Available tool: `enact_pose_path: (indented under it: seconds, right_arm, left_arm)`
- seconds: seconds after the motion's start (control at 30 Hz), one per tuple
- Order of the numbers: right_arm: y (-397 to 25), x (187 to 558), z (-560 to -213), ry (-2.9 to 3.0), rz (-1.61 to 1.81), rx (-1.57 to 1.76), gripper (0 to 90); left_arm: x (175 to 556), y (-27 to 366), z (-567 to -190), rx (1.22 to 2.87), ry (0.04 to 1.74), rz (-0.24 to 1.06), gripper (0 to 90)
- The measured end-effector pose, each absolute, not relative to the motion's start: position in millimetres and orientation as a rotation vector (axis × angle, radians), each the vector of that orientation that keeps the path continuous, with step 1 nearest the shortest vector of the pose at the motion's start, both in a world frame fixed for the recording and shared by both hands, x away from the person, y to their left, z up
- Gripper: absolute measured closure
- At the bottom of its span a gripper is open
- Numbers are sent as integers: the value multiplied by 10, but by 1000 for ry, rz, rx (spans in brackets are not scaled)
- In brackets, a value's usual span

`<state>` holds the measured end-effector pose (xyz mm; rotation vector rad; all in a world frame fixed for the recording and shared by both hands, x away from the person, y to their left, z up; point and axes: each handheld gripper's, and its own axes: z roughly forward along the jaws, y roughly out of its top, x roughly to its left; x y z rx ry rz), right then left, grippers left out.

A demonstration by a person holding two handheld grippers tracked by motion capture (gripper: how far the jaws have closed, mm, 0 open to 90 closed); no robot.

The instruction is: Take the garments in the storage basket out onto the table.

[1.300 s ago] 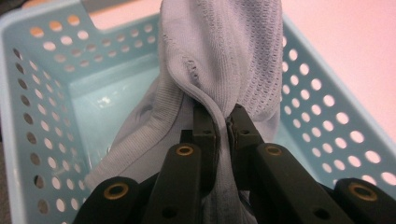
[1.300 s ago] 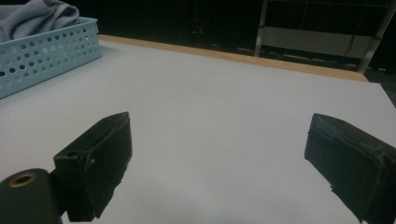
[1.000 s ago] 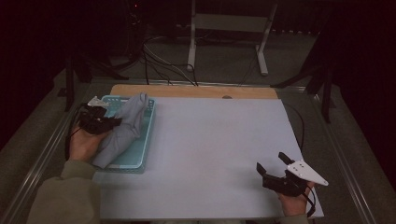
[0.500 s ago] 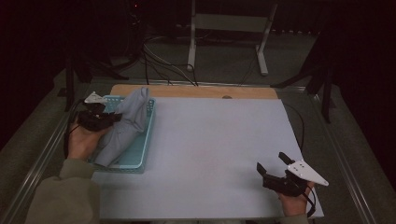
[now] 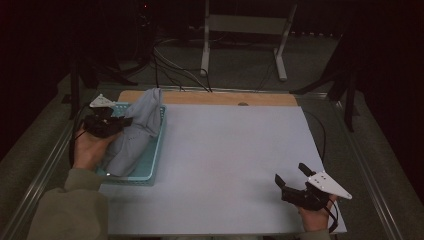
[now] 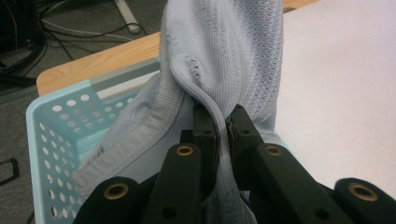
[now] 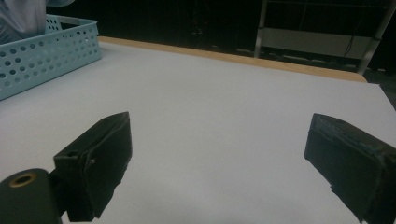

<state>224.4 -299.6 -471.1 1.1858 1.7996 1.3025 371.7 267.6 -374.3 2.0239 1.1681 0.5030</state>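
Note:
A grey knitted garment [image 5: 137,130] rises out of the light blue perforated basket [image 5: 156,150] at the table's left, its top pulled up into a peak. My left gripper [image 5: 125,120] is shut on a fold of this garment [image 6: 224,60], with the cloth pinched between the black jaws just above the basket [image 6: 51,135]. Near the table's front right corner my right gripper [image 5: 291,175] stands open over the white sheet, nothing between its fingers [image 7: 100,158].
A white sheet [image 5: 225,160] covers the table, with a wooden strip [image 5: 225,98] along the far edge. Cables and a white metal stand [image 5: 245,30] lie on the floor beyond. The basket's corner [image 7: 42,51] shows at the far left in the right gripper view.
My left gripper has lifted and drawn the garment upward, so its top stands higher above the basket. The right gripper has stayed in place.

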Motion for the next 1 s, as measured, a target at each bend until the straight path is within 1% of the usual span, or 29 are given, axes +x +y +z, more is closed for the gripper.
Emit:
enact_pose_path:
  seconds: [0.53,1.0]
  right_arm:
    - [-2997,2243,-4711,1797,1303,1186,75]
    - [-3000,2243,-4711,1794,1306,1186,75]
  left_arm:
    - [3711,2656,-3605,1986,1132,500,855]
    - [3718,2535,-3485,1975,1084,500,855]
